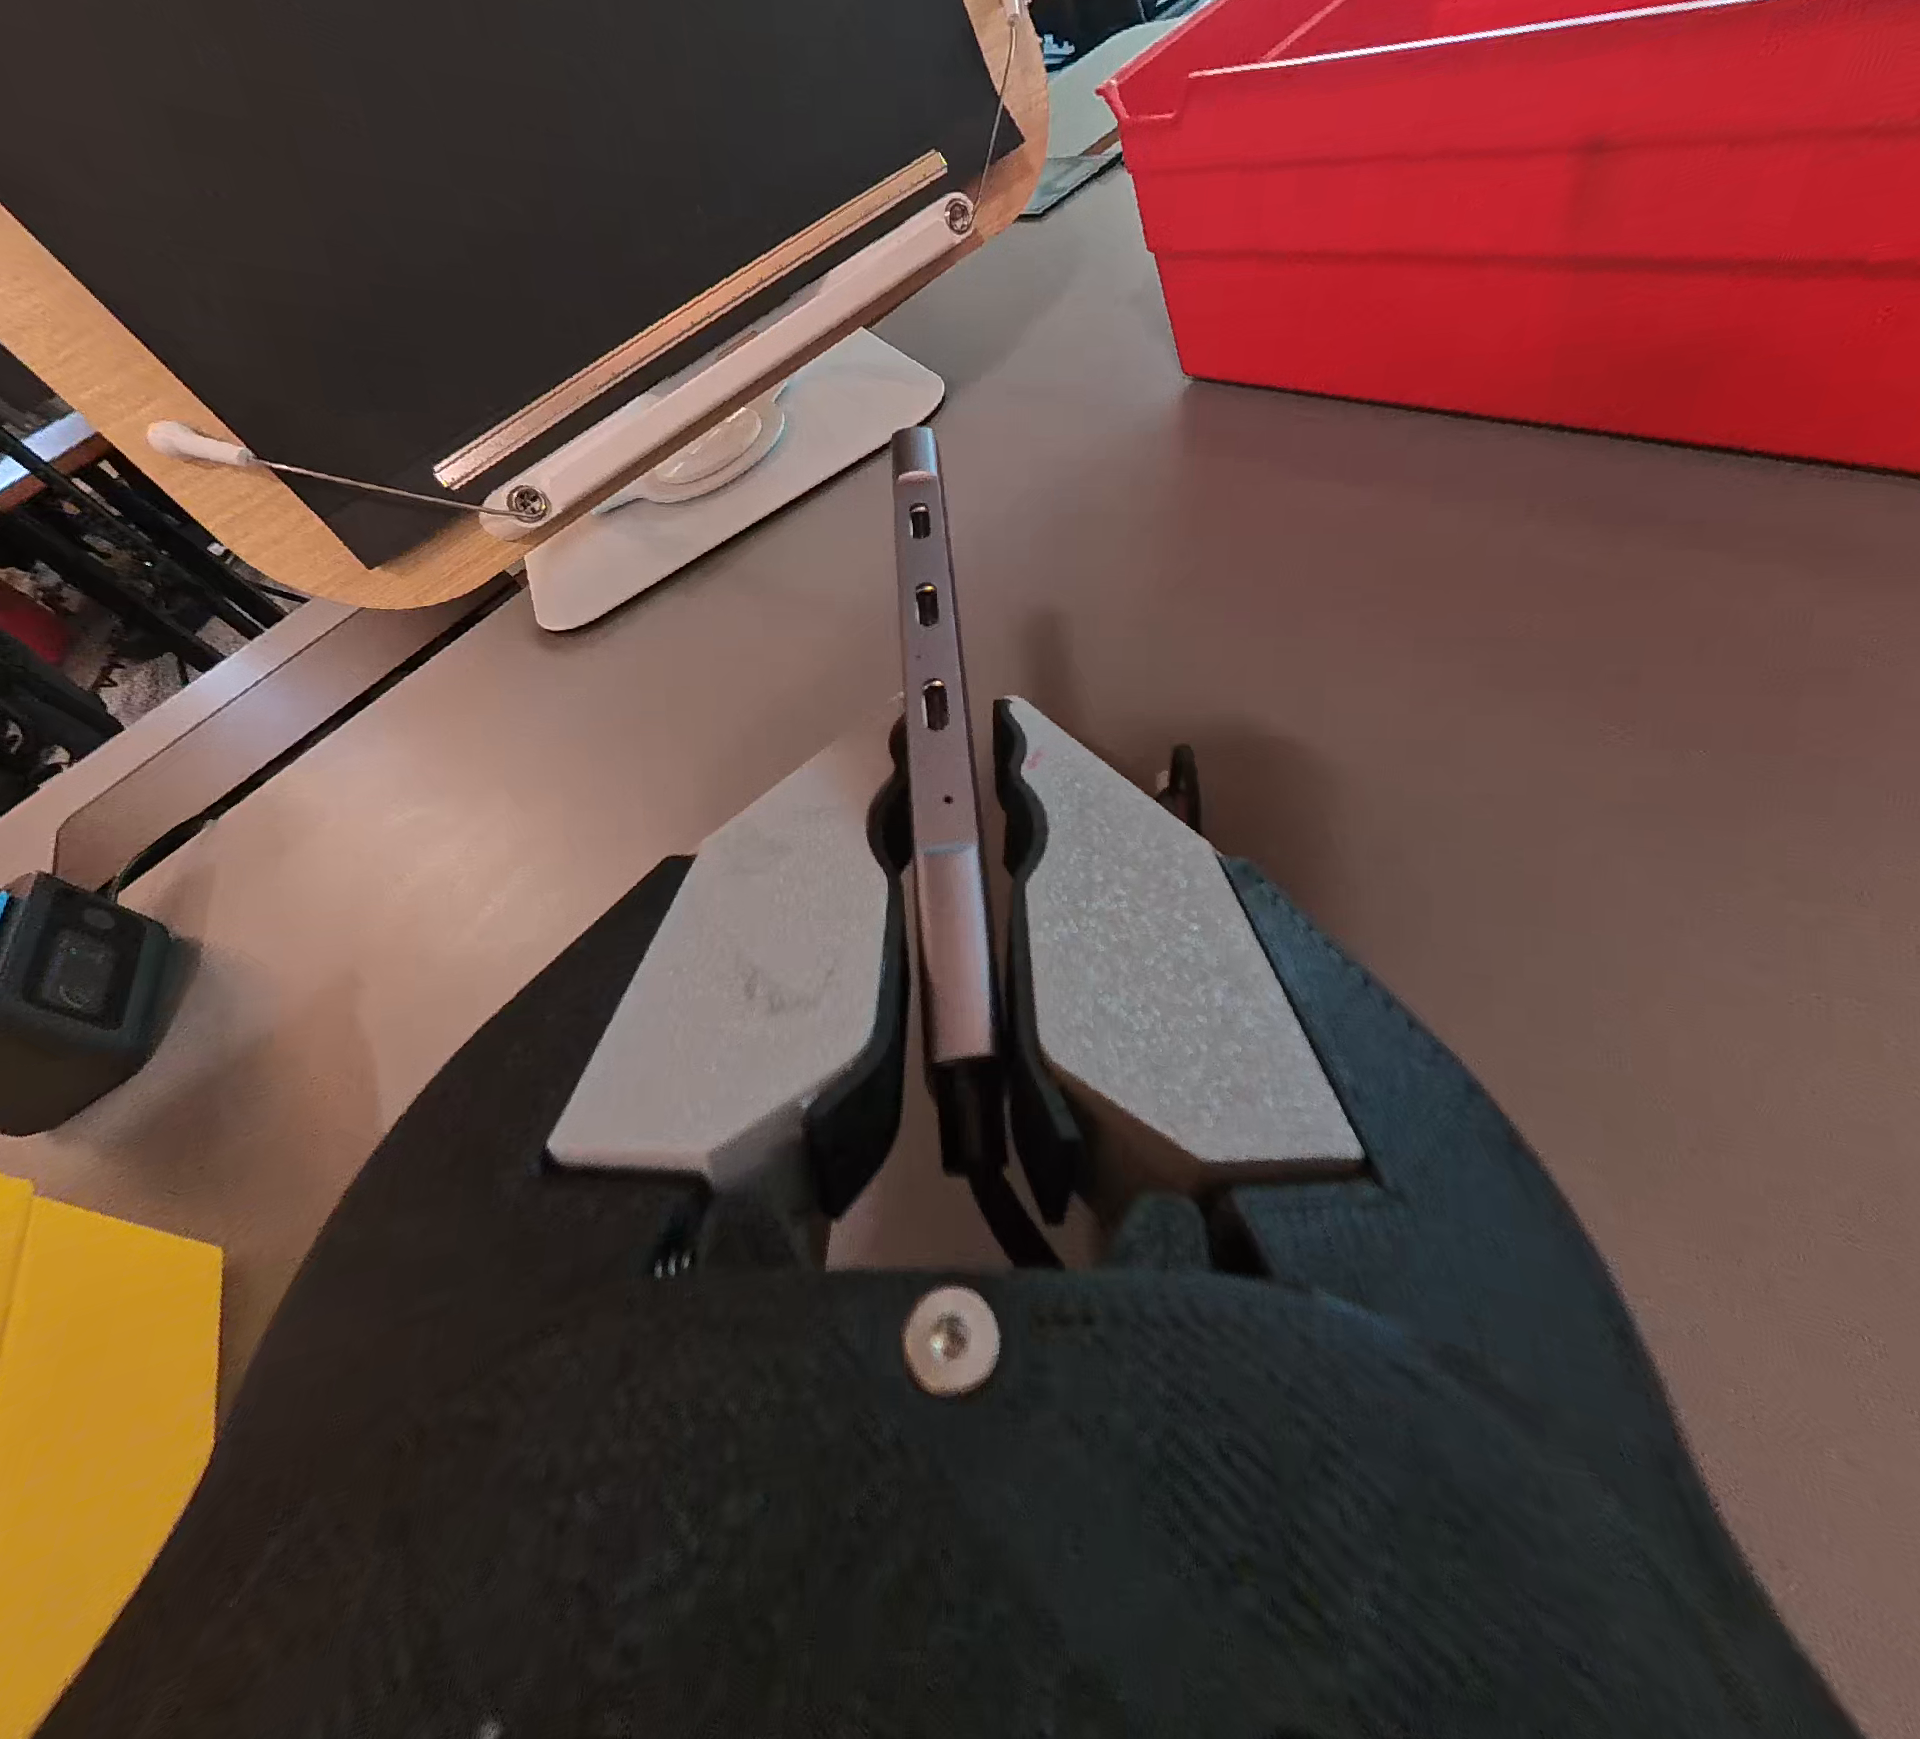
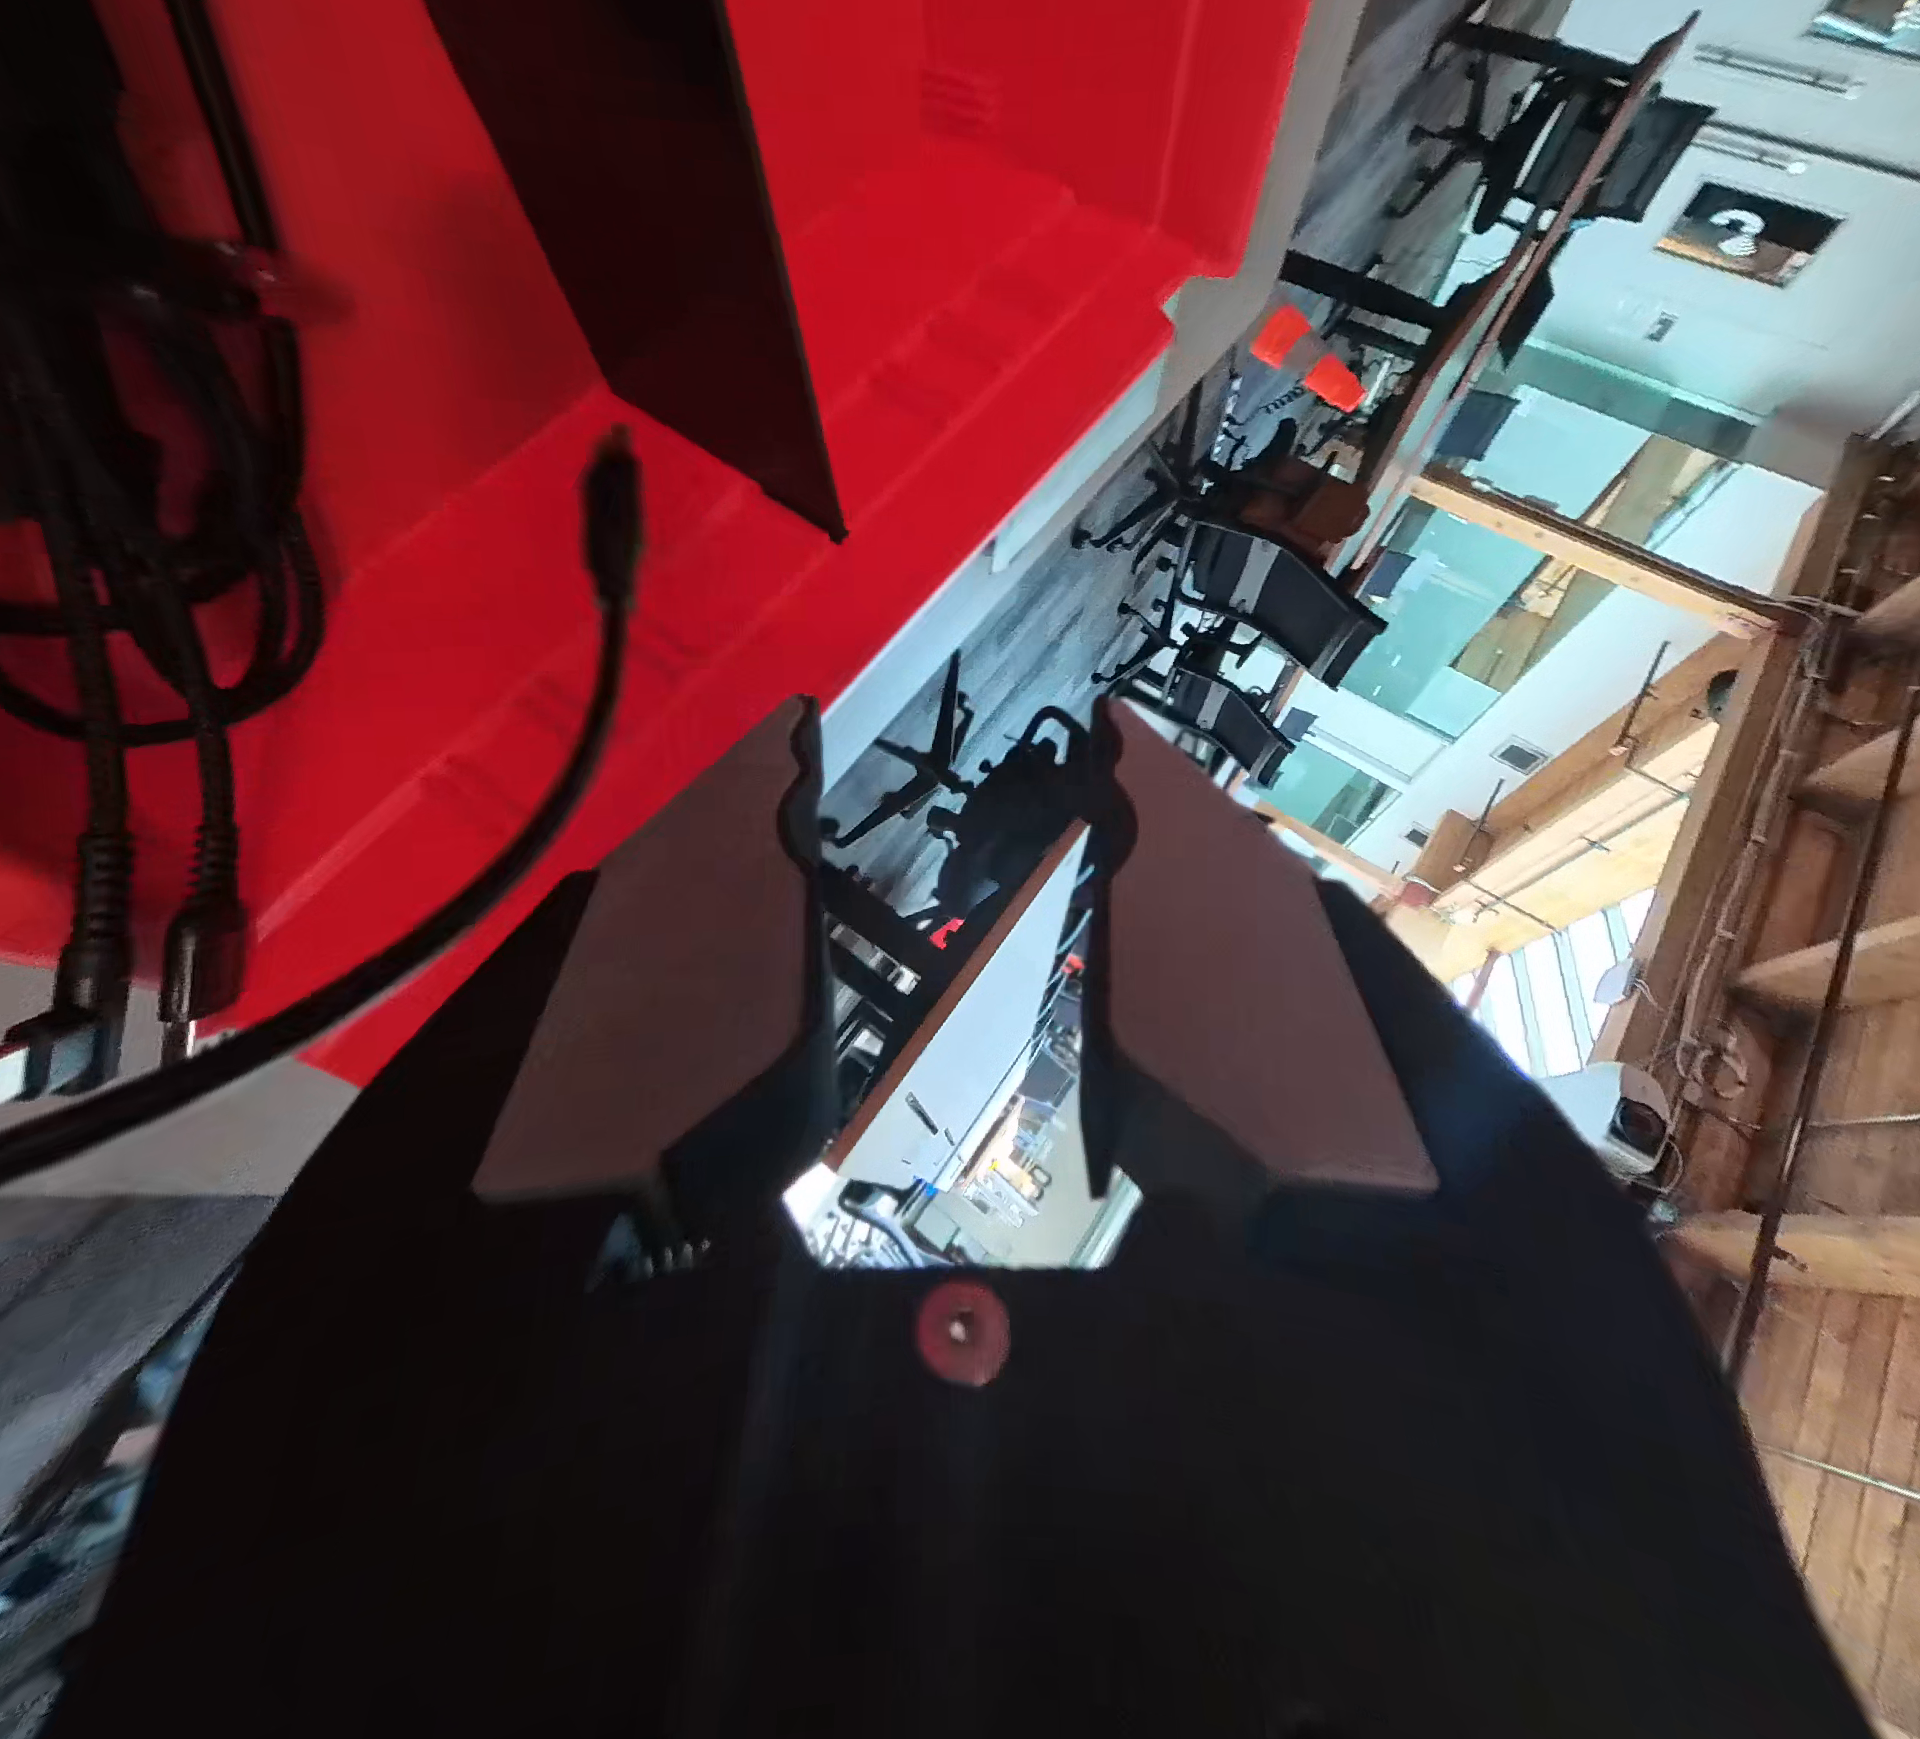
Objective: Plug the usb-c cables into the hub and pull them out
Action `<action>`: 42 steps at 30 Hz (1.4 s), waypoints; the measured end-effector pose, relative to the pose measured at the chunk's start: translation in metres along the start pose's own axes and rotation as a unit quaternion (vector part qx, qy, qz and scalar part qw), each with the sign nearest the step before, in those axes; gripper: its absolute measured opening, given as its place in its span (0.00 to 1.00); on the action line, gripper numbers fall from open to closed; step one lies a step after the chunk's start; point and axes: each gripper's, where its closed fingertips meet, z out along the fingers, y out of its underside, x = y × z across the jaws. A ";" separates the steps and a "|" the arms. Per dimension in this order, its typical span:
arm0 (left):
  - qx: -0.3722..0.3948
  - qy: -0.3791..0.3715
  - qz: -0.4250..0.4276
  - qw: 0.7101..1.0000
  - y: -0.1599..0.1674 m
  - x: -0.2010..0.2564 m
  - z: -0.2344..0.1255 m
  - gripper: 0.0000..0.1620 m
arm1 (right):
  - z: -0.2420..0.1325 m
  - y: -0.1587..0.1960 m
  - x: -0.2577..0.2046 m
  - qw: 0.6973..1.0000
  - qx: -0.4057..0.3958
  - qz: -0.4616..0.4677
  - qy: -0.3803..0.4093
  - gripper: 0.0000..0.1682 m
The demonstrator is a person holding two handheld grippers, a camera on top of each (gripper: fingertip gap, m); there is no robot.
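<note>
My left gripper (image 1: 943,733) clamps the grey USB-C hub (image 1: 932,650) edge-up over the table (image 1: 1351,754); my right gripper (image 2: 956,754) gapes empty near the red bin (image 2: 1039,131).

Grey hub (image 1: 928,650) edge-up; black cables (image 2: 613,505) unplugged

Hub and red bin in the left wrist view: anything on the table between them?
Nothing: bare brown table separates the hub from the red bin.
</note>
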 end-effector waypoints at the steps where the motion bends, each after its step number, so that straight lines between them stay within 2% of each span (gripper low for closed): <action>1: 0.000 0.000 0.001 1.000 0.000 0.000 0.000 0.07 | -0.004 0.000 0.005 1.000 0.007 0.003 0.014 0.29; 9: -0.003 -0.002 0.001 1.000 0.001 0.000 0.000 0.07 | -0.012 0.005 0.025 0.998 0.018 0.036 0.038 0.30; 14: -0.003 -0.002 0.003 1.000 0.001 0.000 0.001 0.07 | -0.025 -0.005 0.041 0.995 0.044 0.057 0.063 0.30; 24: -0.005 -0.004 0.005 1.000 0.002 0.000 0.001 0.07 | -0.061 -0.053 0.054 0.988 0.111 0.066 0.080 0.29; 42: 0.002 -0.006 0.018 1.000 -0.001 0.001 -0.001 0.07 | -0.097 -0.128 0.059 0.979 0.181 0.046 0.079 0.28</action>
